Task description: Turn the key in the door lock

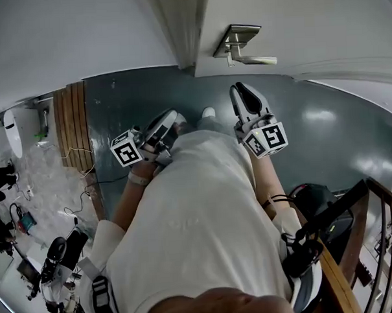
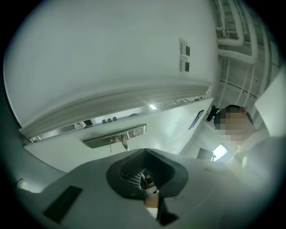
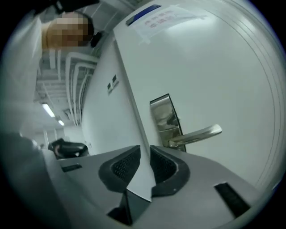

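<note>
A steel lock plate (image 1: 236, 37) with a lever handle (image 1: 255, 60) sits on the white door (image 1: 307, 24) at the top of the head view. A small key (image 1: 230, 58) sticks out of the plate beside the lever. My right gripper (image 1: 244, 95) hovers just below the handle, its jaws a narrow gap apart and empty. In the right gripper view the plate (image 3: 164, 117) and lever (image 3: 196, 135) are close ahead of the gripper (image 3: 145, 154). My left gripper (image 1: 165, 127) hangs lower left, shut and empty. The left gripper view has the plate (image 2: 115, 136) and key (image 2: 110, 144) beyond the gripper (image 2: 144, 172).
The door's edge (image 3: 132, 107) shows with a corridor behind it. A wooden stair railing (image 1: 355, 243) and a black bag (image 1: 314, 199) stand at the right. Wooden slats (image 1: 75, 125) and cables and gear (image 1: 32, 257) lie at the left on the dark floor (image 1: 325, 134).
</note>
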A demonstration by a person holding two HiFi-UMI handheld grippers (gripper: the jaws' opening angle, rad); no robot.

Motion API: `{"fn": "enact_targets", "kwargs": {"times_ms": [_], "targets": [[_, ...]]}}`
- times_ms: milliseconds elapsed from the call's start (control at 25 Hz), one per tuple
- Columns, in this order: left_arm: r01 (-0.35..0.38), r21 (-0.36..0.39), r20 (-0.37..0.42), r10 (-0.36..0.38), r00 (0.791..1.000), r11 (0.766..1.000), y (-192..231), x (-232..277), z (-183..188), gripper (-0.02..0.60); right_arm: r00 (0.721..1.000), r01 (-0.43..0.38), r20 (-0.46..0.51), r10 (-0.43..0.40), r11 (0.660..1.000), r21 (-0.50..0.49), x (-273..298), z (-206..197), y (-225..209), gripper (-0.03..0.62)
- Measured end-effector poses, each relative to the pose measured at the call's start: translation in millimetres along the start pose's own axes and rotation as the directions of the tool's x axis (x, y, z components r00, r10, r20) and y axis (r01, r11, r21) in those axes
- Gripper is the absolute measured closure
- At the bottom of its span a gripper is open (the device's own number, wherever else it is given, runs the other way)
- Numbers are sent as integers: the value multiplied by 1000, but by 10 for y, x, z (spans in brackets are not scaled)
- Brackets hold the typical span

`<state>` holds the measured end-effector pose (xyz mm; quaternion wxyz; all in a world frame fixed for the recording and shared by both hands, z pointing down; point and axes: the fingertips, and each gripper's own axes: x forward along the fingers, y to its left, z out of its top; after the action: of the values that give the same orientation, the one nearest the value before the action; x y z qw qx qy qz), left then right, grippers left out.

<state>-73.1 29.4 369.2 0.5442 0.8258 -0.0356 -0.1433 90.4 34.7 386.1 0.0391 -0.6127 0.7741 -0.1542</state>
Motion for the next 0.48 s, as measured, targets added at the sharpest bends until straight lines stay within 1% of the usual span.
{"fn": "enact_targets", "kwargs": {"times_ms": [40, 80, 160, 200, 280, 400, 480], "targets": [[-14, 11, 2, 14, 1000, 1000, 6, 38, 28, 574, 999, 28, -26, -30, 997, -77, 37, -36, -112, 531], [-31, 29, 6, 31, 1000, 999, -17, 81, 42, 574, 997, 55, -47, -63, 986, -157, 46, -55, -221, 523], [-71, 62, 29, 69, 997, 996, -123, 141, 18, 574, 989, 96, -74, -125, 944, -316, -25, -37, -380, 514], [-89, 66, 46, 86, 995, 994, -170, 146, -9, 574, 985, 107, -85, -151, 917, -385, -62, -36, -429, 508], [-114, 54, 77, 109, 991, 992, -174, 120, -7, 574, 975, 115, -111, -193, 862, -493, -23, -109, -507, 496], [-135, 37, 106, 131, 986, 990, 59, 22, 214, 574, 950, 118, -153, -271, 769, -628, 347, -382, -653, 490], [-149, 29, 110, 145, 983, 988, 240, -24, 316, 574, 936, 124, -151, -317, 699, -704, 579, -542, -780, 490]]}}
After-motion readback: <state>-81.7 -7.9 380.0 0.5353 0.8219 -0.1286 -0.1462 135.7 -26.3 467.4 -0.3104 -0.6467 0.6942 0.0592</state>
